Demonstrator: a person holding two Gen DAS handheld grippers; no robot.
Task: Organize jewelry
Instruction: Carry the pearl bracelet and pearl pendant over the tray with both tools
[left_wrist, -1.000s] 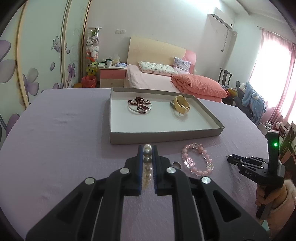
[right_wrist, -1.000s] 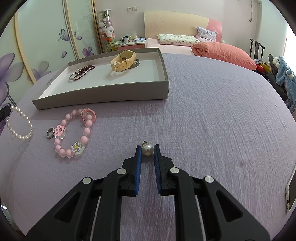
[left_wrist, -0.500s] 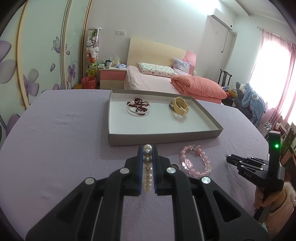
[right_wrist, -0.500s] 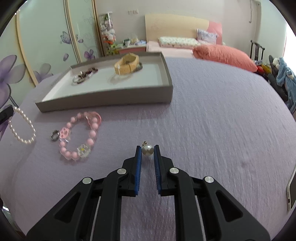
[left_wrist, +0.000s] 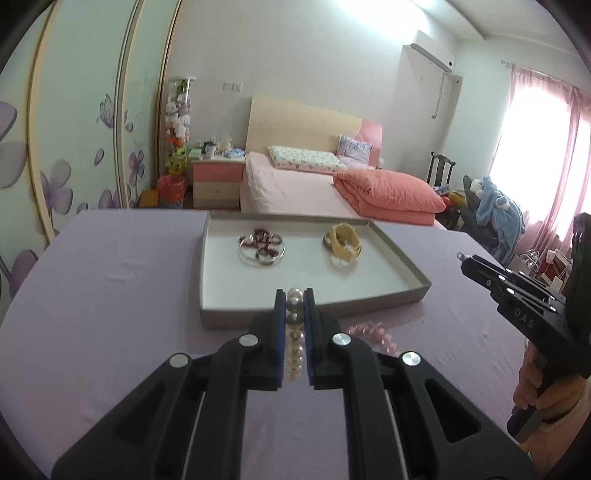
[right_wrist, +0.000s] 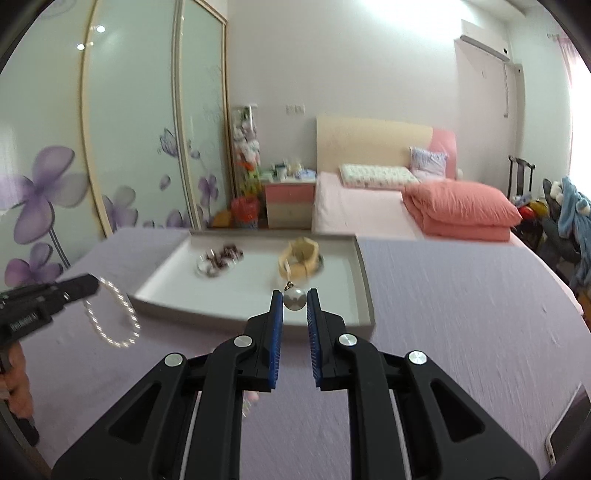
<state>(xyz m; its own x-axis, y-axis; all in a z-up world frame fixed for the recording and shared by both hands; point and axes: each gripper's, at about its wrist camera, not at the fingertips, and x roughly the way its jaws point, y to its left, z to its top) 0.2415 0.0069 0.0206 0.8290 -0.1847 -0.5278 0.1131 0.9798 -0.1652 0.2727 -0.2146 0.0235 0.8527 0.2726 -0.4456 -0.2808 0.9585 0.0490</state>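
The left gripper (left_wrist: 294, 301) is pinched on a white pearl-bead bracelet (right_wrist: 110, 317), which hangs in a loop below the fingers, and it is raised just short of the shallow grey cardboard tray (left_wrist: 406, 264), probably so the strand clears the near wall. The right gripper (right_wrist: 294, 301) is clamped on a single round pearl pendant with a small gold loop (right_wrist: 294, 297), also aloft before that wall. The tray holds a dark red beaded bracelet on a clear ring (left_wrist: 261, 246) at left and a tan strap watch (left_wrist: 345, 242) at right; a pink bead bracelet (left_wrist: 371, 332) lies on the lilac tablecloth (left_wrist: 110, 295) outside.
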